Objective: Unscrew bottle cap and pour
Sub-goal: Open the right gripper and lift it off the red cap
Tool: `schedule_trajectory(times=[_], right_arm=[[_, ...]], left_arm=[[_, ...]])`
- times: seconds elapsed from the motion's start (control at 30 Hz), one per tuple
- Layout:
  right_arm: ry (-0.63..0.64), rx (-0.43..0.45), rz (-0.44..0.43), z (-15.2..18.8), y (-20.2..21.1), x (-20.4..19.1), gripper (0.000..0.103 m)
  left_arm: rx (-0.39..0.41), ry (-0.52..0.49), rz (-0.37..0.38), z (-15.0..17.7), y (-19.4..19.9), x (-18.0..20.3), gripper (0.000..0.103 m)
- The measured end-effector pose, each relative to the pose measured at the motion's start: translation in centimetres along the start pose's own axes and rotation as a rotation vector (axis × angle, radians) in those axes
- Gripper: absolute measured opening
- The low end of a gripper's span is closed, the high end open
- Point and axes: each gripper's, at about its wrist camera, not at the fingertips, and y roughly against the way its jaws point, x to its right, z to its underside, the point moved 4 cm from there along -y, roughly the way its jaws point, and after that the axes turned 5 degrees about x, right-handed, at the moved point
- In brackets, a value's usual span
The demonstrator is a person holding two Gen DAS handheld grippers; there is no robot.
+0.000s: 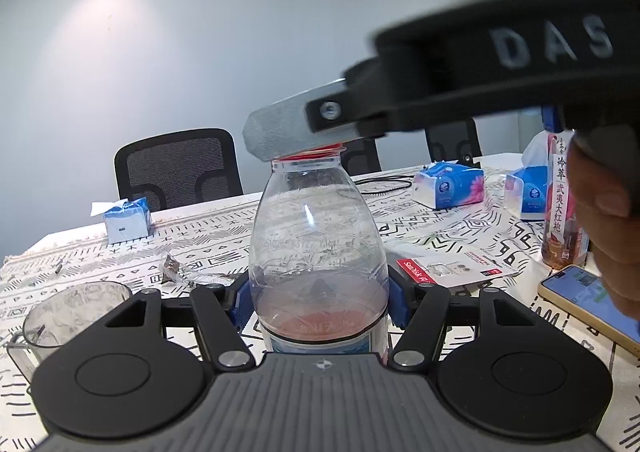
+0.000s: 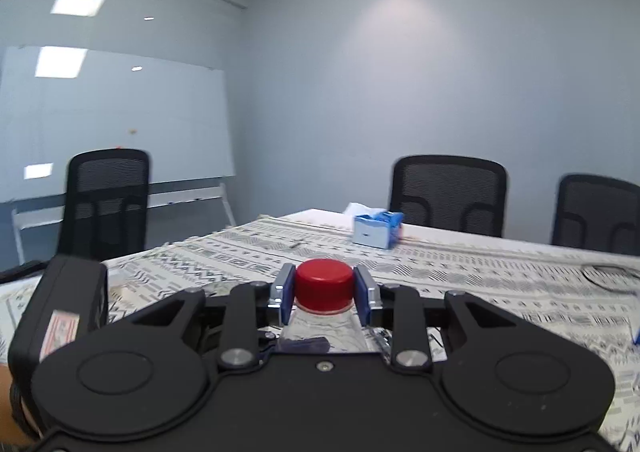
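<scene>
A clear plastic bottle (image 1: 316,236) with a little pink liquid at the bottom stands upright on the patterned tablecloth. My left gripper (image 1: 318,300) is shut on the bottle's body, blue pads on both sides. The bottle's red cap (image 2: 324,284) sits on the neck. My right gripper (image 2: 324,288) is shut on the cap, one blue pad on each side. In the left wrist view the right gripper's grey finger (image 1: 288,127) covers the cap from the right, only the red rim (image 1: 316,153) showing. A clear glass cup (image 1: 72,316) stands at the lower left.
Blue tissue packs (image 1: 448,183) and a small blue box (image 1: 126,221) lie on the table (image 1: 208,236). A tea bottle (image 1: 564,203), a phone (image 1: 584,300) and a card package (image 1: 456,270) are at the right. Black chairs (image 2: 448,195) stand behind the table.
</scene>
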Motion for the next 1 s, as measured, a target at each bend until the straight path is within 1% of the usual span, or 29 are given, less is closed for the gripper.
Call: schedule_trajectory(times=[0.03,0.07,0.1,0.13,0.17,0.27,0.53,0.57,0.67,0.8,1.0], right_arm=[[-0.008,0.003,-0.042,0.0,0.0,0.7,0.033],[-0.024,0.0,-0.057,-0.1,0.0,1.0,0.033],[-0.061,-0.009,-0.073,-0.2,0.1,1.6,0.036],[-0.075,-0.013,-0.072,-0.3,0.2,1.8,0.041],[-0.07,-0.009,-0.068,-0.5,0.5,1.8,0.043],[-0.029,0.007,-0.064,-0.8,1.5,1.6,0.045],[-0.033,-0.017,0.005,-1.0,2.7,2.4,0.047],[-0.035,-0.017,0.005,-0.9,2.7,2.4,0.047],[-0.039,-0.015,-0.035,-1.1,2.8,1.7,0.047],[-0.016,-0.013,-0.063,-1.3,2.0,0.5,0.047],[-0.034,-0.018,-0.046,-1.1,1.5,1.0,0.049]], left_arm=[[0.001,-0.003,0.001,0.0,0.0,0.1,0.06],[0.001,-0.006,0.001,0.0,0.0,0.1,0.06],[0.001,-0.006,0.001,0.0,0.0,0.1,0.06],[0.001,-0.006,0.001,0.0,0.0,0.1,0.06],[0.0,-0.004,0.001,0.0,0.0,0.1,0.06],[-0.006,0.016,0.005,0.0,0.0,-0.3,0.06],[-0.01,0.016,0.001,0.0,-0.1,-0.3,0.06],[-0.009,0.014,0.001,0.0,-0.1,-0.3,0.06],[-0.009,0.009,0.0,0.0,-0.1,-0.2,0.06],[-0.01,0.009,0.001,0.1,-0.2,-0.2,0.06],[-0.016,0.007,0.003,0.1,-0.3,-0.2,0.06]])
